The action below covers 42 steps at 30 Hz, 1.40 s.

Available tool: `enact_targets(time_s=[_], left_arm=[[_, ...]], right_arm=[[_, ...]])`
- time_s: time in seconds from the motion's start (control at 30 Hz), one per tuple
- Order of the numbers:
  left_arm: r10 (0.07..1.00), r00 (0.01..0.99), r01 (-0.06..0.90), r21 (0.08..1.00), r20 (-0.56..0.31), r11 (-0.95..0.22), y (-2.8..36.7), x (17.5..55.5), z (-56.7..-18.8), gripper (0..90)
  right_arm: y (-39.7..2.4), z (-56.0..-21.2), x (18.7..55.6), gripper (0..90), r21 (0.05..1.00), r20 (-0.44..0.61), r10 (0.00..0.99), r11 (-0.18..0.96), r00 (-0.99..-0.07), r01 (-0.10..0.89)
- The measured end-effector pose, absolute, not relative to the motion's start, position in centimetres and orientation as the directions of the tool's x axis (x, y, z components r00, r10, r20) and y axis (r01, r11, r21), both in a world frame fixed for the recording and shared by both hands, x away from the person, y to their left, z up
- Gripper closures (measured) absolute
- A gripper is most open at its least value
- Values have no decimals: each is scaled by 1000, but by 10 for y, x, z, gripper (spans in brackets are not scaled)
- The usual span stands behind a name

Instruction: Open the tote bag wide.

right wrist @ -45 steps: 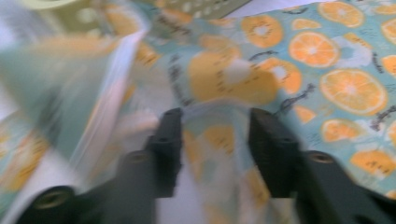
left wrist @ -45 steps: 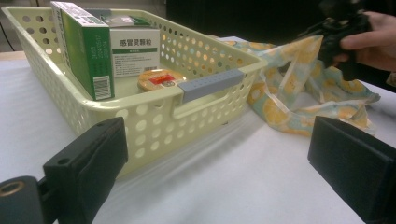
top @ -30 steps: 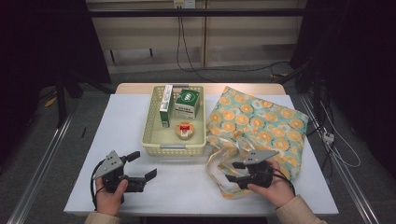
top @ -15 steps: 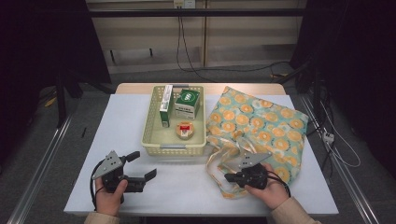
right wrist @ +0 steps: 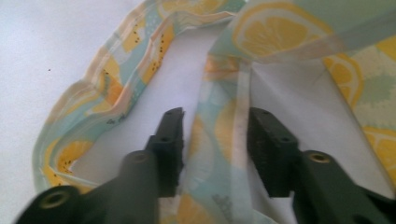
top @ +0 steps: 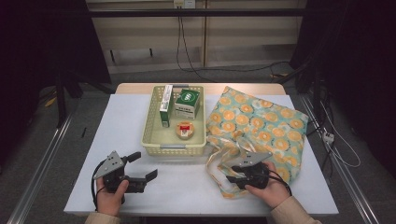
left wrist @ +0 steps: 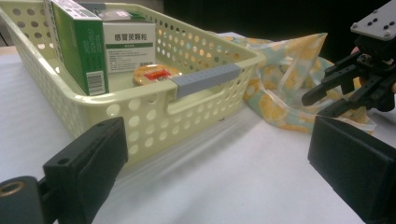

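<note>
1. The tabletop (top: 116, 140) is white, with bare room along its front edge between the two hands and at its left side.
2. The basket (top: 154, 126) sits mid-tabletop: pale yellow perforated plastic with a grey handle strip, holding upright green-and-white boxes (top: 187, 103) and a round tin (top: 185, 129).
3. The bag (top: 261, 126) lies just right of the basket, reaching the tabletop's right edge: soft fabric, lemon-slice print, limp, its looped straps (top: 219, 161) spread toward the front.
4. The right tool (top: 232, 178) lies low over the straps, held from behind by the right hand (top: 271, 189). In the right gripper view a strap (right wrist: 219, 135) lies between the jaws, which have just been opening; the pads stand clear of it.
5. The left tool (top: 144, 165) rests front-left, jaws wide and empty, pointing toward the basket; the left hand (top: 109, 198) grips its body.
</note>
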<state>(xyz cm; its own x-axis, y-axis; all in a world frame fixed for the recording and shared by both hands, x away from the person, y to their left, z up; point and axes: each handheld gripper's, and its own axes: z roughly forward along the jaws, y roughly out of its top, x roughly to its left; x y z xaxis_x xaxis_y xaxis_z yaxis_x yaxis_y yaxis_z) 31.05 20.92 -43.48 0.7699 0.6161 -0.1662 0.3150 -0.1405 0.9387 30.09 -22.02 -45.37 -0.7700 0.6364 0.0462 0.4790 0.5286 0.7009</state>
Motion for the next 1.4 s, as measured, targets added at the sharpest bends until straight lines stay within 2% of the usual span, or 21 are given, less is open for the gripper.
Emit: enact_targets(time_s=[0.1,0.2,0.23,0.3,0.5,0.63,0.8,0.93,1.13,1.4], left_arm=[[616,768,317,939,-172,-132,209,310,-435,50],[616,768,317,940,-176,-126,208,310,-434,50],[616,767,318,940,-177,-126,208,309,-434,50],[617,767,320,939,-179,-125,208,309,-434,49],[616,768,317,939,-174,-131,208,310,-435,50],[615,769,319,939,-176,-129,207,310,-434,49],[615,769,317,939,-174,-130,209,310,-435,49],[617,767,317,940,-177,-124,210,311,-435,49],[618,765,321,939,-182,-121,210,311,-435,49],[617,766,323,938,-182,-125,211,312,-436,50]], right_arm=[[-221,-452,302,848,686,52,646,531,-761,497],[-221,-451,302,900,682,43,638,544,-769,489],[-220,-451,301,900,682,55,629,543,-775,489],[-218,-449,297,900,691,145,589,516,-795,507],[-208,-428,284,900,729,159,530,506,-833,461],[-216,-402,291,900,771,109,554,476,-825,422],[-252,-377,321,900,808,83,658,395,-748,437],[-285,-373,347,900,820,76,742,333,-666,465],[-324,-382,374,900,816,50,831,286,-554,503],[-365,-411,391,900,783,75,906,205,-417,587]])
